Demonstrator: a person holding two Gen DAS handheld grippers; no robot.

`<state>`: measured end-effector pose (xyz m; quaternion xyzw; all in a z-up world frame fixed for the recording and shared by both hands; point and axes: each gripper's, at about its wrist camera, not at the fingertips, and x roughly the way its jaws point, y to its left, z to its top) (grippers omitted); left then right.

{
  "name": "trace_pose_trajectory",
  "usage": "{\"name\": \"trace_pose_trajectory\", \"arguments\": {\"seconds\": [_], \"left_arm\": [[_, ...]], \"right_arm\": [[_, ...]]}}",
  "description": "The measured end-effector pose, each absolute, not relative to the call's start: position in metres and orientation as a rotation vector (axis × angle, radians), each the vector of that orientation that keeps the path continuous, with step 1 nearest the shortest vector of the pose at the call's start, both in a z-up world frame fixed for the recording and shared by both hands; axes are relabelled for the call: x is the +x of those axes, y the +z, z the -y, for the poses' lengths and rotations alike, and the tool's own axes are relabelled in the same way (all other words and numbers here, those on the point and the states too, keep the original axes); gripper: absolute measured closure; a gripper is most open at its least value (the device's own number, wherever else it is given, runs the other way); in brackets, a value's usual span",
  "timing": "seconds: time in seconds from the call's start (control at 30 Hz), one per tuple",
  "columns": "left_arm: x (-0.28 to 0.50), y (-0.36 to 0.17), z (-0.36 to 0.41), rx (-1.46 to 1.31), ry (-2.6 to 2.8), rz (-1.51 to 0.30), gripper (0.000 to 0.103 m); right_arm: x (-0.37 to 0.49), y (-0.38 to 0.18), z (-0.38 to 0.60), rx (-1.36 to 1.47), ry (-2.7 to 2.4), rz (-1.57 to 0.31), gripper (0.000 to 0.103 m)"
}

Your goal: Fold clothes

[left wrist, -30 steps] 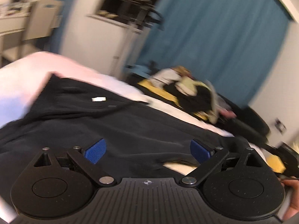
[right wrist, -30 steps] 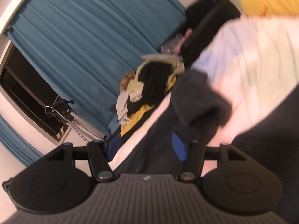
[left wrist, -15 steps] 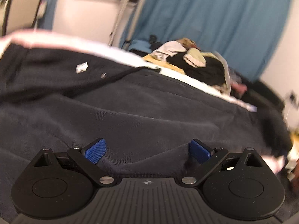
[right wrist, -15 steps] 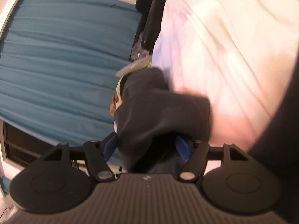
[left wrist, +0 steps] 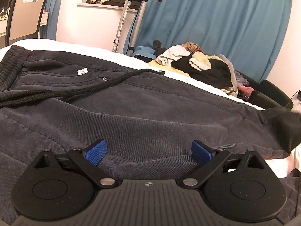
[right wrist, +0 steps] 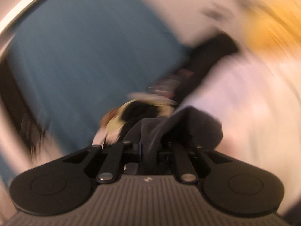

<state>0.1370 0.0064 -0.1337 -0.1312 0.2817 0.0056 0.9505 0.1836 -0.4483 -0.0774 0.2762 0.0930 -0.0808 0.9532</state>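
A teal curtain [left wrist: 216, 28] hangs in long soft pleats behind a bed [left wrist: 79, 46] covered in a smooth white sheet. Spread across that bed lies a pair of dark charcoal sweatpants [left wrist: 131, 113], the fabric a fine-ribbed twill with raised seams, a gathered elastic waistband at the far left and a small white label near a metal eyelet. A thick braided black drawstring [left wrist: 75, 92] snakes over the cloth from the waist. Further back on the bed sits a heap of crumpled clothes [left wrist: 197, 64], black, cream and yellow. A pale chair back [left wrist: 26, 15] with a slot cut in it stands at the far left, and a corrugated metal hose runs up to the window sill.

The left gripper [left wrist: 148, 153] sits low over the sweatpants with its fingers [left wrist: 95, 154] spread wide, their blue ridged pads apart and a shallow fold of cloth lying between them, not pinched.

In the heavily blurred right wrist view, the right gripper [right wrist: 148, 146] has just been closing its jaws, and they now stand narrow, clamped on a bunched end of the sweatpants that bulges up and out to the right of them. Beyond is a smeared blur of white sheet, teal curtain and something yellow.
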Motion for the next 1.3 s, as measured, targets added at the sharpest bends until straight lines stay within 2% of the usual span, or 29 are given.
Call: {"name": "trace_pose_trajectory", "arguments": {"seconds": [0.1,0.23,0.3,0.4,0.47,0.53,0.57,0.6,0.73,0.77,0.8,0.9,1.0,1.23,1.3], "left_arm": [[0.136,-0.134,-0.006,-0.267,0.009,-0.57,0.005],[0.135,-0.134,-0.007,-0.264,0.001,-0.57,0.005],[0.135,-0.134,-0.008,-0.268,-0.003,-0.568,0.005],[0.134,-0.134,-0.008,-0.271,-0.006,-0.569,0.005],[0.134,-0.134,-0.008,-0.273,-0.006,-0.57,0.005],[0.135,-0.135,-0.008,-0.273,-0.005,-0.57,0.005],[0.135,-0.135,-0.008,-0.272,-0.004,-0.57,0.005],[0.135,-0.136,-0.008,-0.272,-0.003,-0.57,0.005],[0.135,-0.136,-0.008,-0.27,-0.002,-0.57,0.005],[0.135,-0.136,-0.008,-0.271,-0.002,-0.569,0.005],[0.135,-0.136,-0.008,-0.271,-0.002,-0.569,0.005],[0.135,-0.136,-0.007,-0.267,-0.001,-0.567,0.005],[0.134,-0.137,-0.006,-0.261,0.0,-0.566,0.005],[0.134,-0.138,-0.005,-0.254,0.0,-0.563,0.005],[0.134,-0.139,-0.004,-0.247,0.001,-0.563,0.004]], "right_arm": [[0.198,-0.062,0.379,0.227,0.081,-0.294,0.091],[0.209,-0.096,0.3,-0.058,0.308,-0.559,0.091],[0.214,-0.119,0.282,-0.132,0.339,-0.651,0.091],[0.211,-0.119,0.28,-0.118,0.323,-0.675,0.088],[0.211,-0.113,0.291,-0.024,0.305,-0.689,0.081],[0.206,-0.105,0.306,0.091,0.293,-0.677,0.063],[0.205,-0.102,0.312,0.154,0.276,-0.668,0.044],[0.204,-0.1,0.32,0.229,0.268,-0.655,0.037],[0.198,-0.1,0.356,0.667,0.256,-0.612,0.027],[0.196,-0.104,0.367,0.824,0.235,-0.581,0.019],[0.192,-0.111,0.379,1.003,0.215,-0.546,0.016],[0.183,-0.135,0.4,1.375,0.152,-0.502,0.016],[0.181,-0.138,0.399,1.371,0.122,-0.584,0.016],[0.199,-0.133,0.392,1.373,0.101,-0.576,0.016],[0.21,-0.14,0.398,1.377,0.061,-0.555,0.021]]}}
